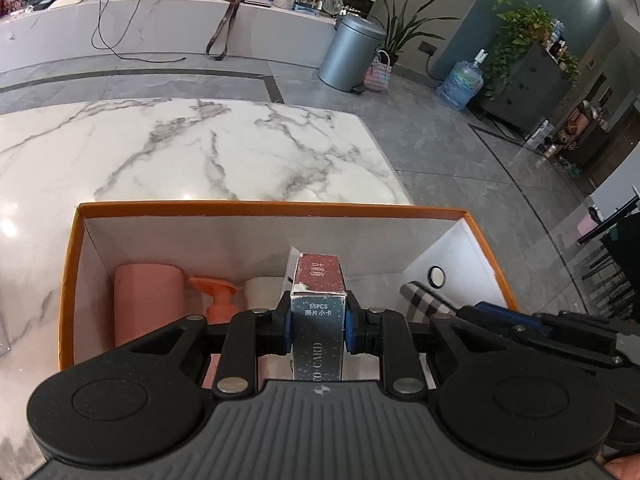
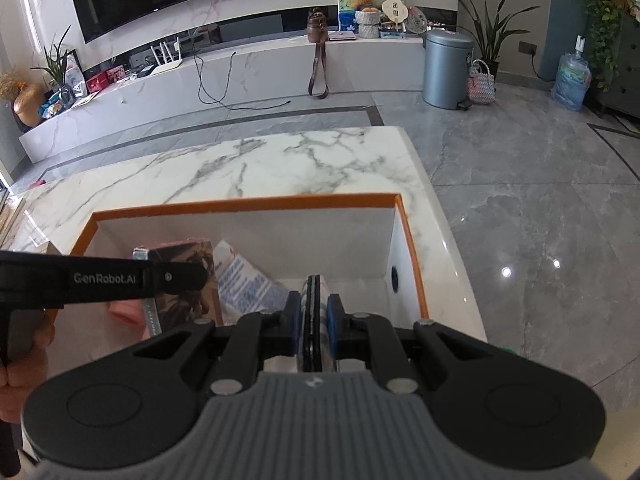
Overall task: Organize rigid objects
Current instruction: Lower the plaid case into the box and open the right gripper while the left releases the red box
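Living room setup here: a marble tabletop (image 1: 200, 152) is carrying an open orange-rimmed box (image 1: 272, 209) with white inner walls, and there's grey tile floor plus a TV wall behind it all.

Progress-wise, I'd say this is sitting somewhere past the middle. The box is already holding a pink roll (image 1: 148, 300), an orange pump bottle (image 1: 218, 296) and something white (image 1: 264, 286) lined up along the bottom, and the tabletop beyond the box is showing nothing else waiting. Two more things are going in right now, so what's left looks like setting them down and letting go.

The left gripper (image 1: 318, 330) is hanging over the middle of the box with its fingers (image 1: 355, 330) clenched on a photo card box (image 1: 318, 308), the dark teal one with a red end. It's sitting square between the blue pads, sticking out forward past the tips, pointing down into the gap next to the white thing.

The right gripper (image 2: 315, 326) is working the right-hand part of the box, fingers pinching a flat checkered case (image 1: 426, 298) edge-on. From its own camera I'm only seeing a thin black double edge (image 2: 313, 320), so I'm guessing at what it really is; the plaid pattern is showing from the left view. It's clamped dead centre between the fingertips, well above the box floor, near the right wall.
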The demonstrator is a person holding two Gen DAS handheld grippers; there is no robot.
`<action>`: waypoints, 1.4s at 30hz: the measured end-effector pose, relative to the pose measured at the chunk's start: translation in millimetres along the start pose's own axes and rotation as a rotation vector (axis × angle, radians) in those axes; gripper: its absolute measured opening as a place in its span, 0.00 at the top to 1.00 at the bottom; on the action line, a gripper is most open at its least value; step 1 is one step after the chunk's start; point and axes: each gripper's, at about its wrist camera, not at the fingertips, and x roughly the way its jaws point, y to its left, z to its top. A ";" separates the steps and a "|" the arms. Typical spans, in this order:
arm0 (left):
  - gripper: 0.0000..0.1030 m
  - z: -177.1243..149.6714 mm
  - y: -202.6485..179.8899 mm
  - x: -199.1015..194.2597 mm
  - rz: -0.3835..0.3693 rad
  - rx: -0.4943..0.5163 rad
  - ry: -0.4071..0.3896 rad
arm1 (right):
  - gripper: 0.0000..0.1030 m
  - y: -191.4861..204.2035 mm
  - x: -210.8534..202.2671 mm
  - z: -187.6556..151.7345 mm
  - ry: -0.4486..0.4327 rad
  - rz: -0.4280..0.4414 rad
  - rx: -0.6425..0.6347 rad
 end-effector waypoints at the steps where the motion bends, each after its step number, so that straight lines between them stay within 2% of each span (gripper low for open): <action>1: 0.75 -0.7 -0.7 0.7 0.009 0.008 -0.001 | 0.89 0.5 2.8 0.6 0.000 -0.003 -0.003; 8: 0.75 2.2 -7.6 10.7 0.001 0.038 -0.002 | 0.89 7.4 21.1 3.6 0.014 -0.071 -0.095; 23: 0.75 -2.8 -22.3 15.0 -0.068 0.062 0.058 | 0.86 11.6 54.2 -14.0 0.190 -0.087 -0.199; 26: 0.75 -4.8 -24.4 14.4 -0.069 0.081 0.074 | 0.90 10.9 66.2 -16.4 0.223 -0.100 -0.206; 28: 0.75 -5.4 -24.2 13.9 -0.073 0.090 0.084 | 0.90 11.5 66.5 -16.9 0.226 -0.102 -0.199; 30: 0.75 -5.9 -24.2 13.8 -0.075 0.092 0.088 | 0.89 6.3 61.9 -17.1 0.213 -0.067 -0.152; 32: 0.75 -5.2 -22.8 14.3 -0.077 0.090 0.092 | 0.84 1.1 53.3 -16.1 0.187 -0.028 -0.104; 37: 0.75 -5.5 -23.8 16.9 -0.099 0.089 0.112 | 0.82 -3.8 31.9 -15.8 0.106 -0.013 -0.052; 39: 0.75 -7.0 -25.0 21.7 -0.125 0.076 0.139 | 0.82 -6.1 29.5 -15.3 0.095 -0.004 -0.035; 42: 0.75 -12.5 -25.4 31.9 -0.111 0.058 0.165 | 0.83 -7.5 29.8 -16.8 0.092 -0.011 -0.039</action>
